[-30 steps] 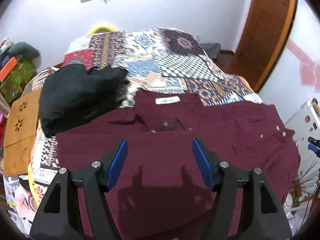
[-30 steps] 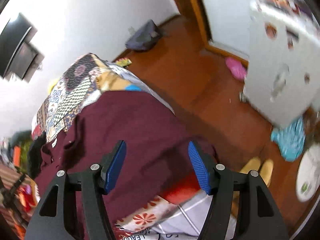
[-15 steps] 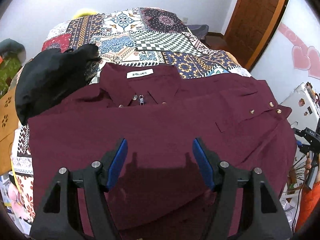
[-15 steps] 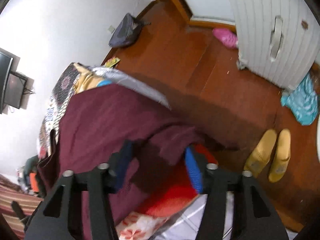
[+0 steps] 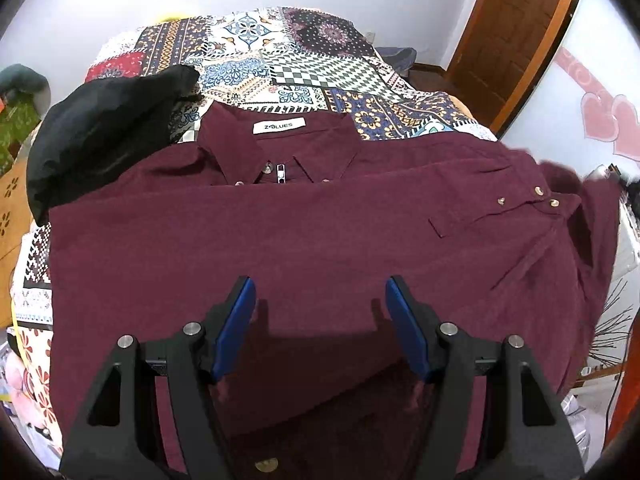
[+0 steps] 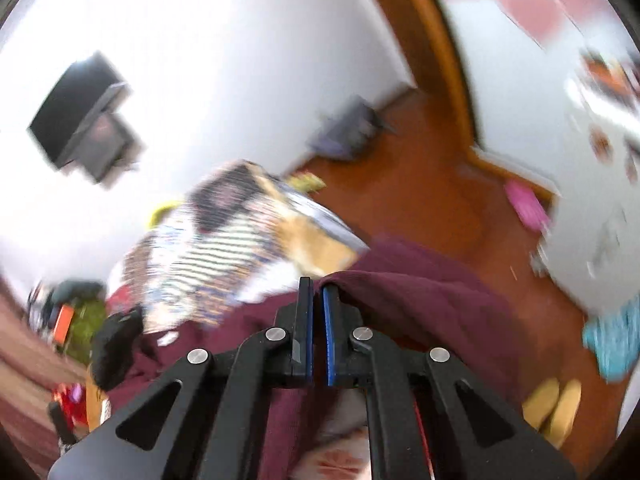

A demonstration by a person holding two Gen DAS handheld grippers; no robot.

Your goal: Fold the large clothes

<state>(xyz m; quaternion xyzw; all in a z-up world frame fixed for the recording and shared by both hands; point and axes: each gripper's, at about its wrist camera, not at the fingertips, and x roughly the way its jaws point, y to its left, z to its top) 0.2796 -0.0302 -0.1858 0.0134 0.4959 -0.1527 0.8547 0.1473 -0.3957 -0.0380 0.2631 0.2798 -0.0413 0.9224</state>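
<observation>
Black garment [image 5: 100, 140] lies bunched beside the maroon shirt [image 5: 320, 232], spread crosswise on the patchwork bed [image 5: 312, 64], collar away. Left gripper [image 5: 320, 320] jaws gape above it; right gripper [image 6: 317, 320] jaws pinch its edge.

Left claw [image 5: 320, 320] open above maroon shirt [image 5: 320, 232], pads clear of fabric. Shirt spread flat on patchwork bed cover [image 5: 304, 60]. Black garment [image 5: 100, 128] beside collar.

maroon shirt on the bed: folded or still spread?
Mostly spread: the maroon button-up shirt lies flat across the patchwork quilt, collar and label showing.
</observation>
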